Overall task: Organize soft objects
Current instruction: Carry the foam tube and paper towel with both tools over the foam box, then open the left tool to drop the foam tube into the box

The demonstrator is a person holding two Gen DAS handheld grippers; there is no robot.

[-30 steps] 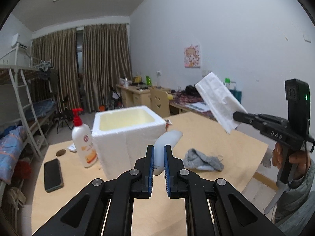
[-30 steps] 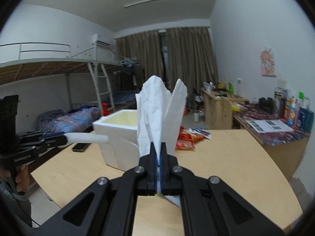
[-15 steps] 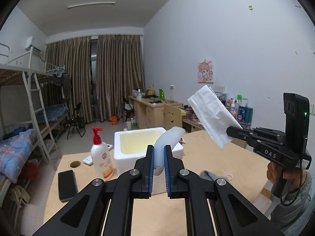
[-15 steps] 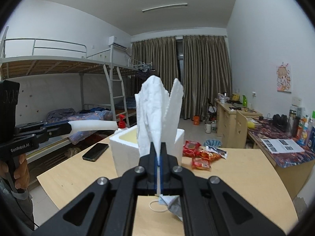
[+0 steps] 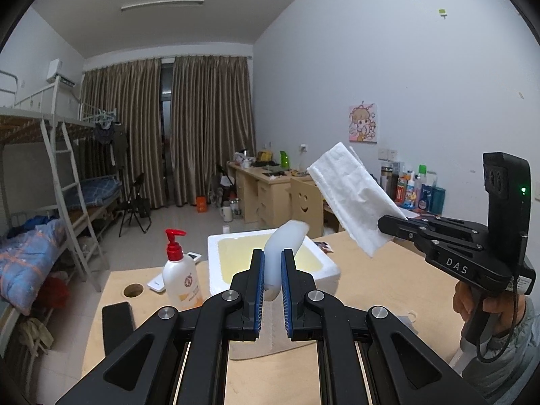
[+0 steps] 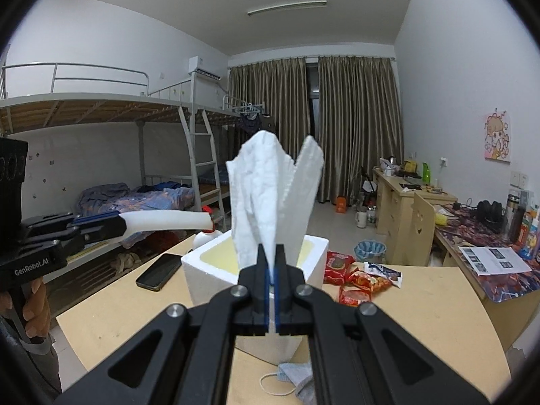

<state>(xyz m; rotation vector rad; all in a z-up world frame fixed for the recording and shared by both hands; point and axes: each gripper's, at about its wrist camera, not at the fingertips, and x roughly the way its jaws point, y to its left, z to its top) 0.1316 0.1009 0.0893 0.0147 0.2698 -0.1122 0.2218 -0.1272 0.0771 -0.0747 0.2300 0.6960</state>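
Fingers of both grippers are pinched tight: left gripper (image 5: 270, 280) clamps a white soft tube (image 5: 283, 249), right gripper (image 6: 271, 270) nips a folded tissue (image 6: 270, 202) by its bottom edge. Both loads hang in the air above the table (image 6: 422, 307), with the foam box (image 6: 206, 263) just ahead and a grey mask (image 6: 297, 376) lying below. Risk now: that thin tissue could tear or slip free, or catch the box's rim and tip it.

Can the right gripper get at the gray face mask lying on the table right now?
Probably not: the right gripper is shut on a white folded tissue, so its jaws aren't free for the gray face mask.
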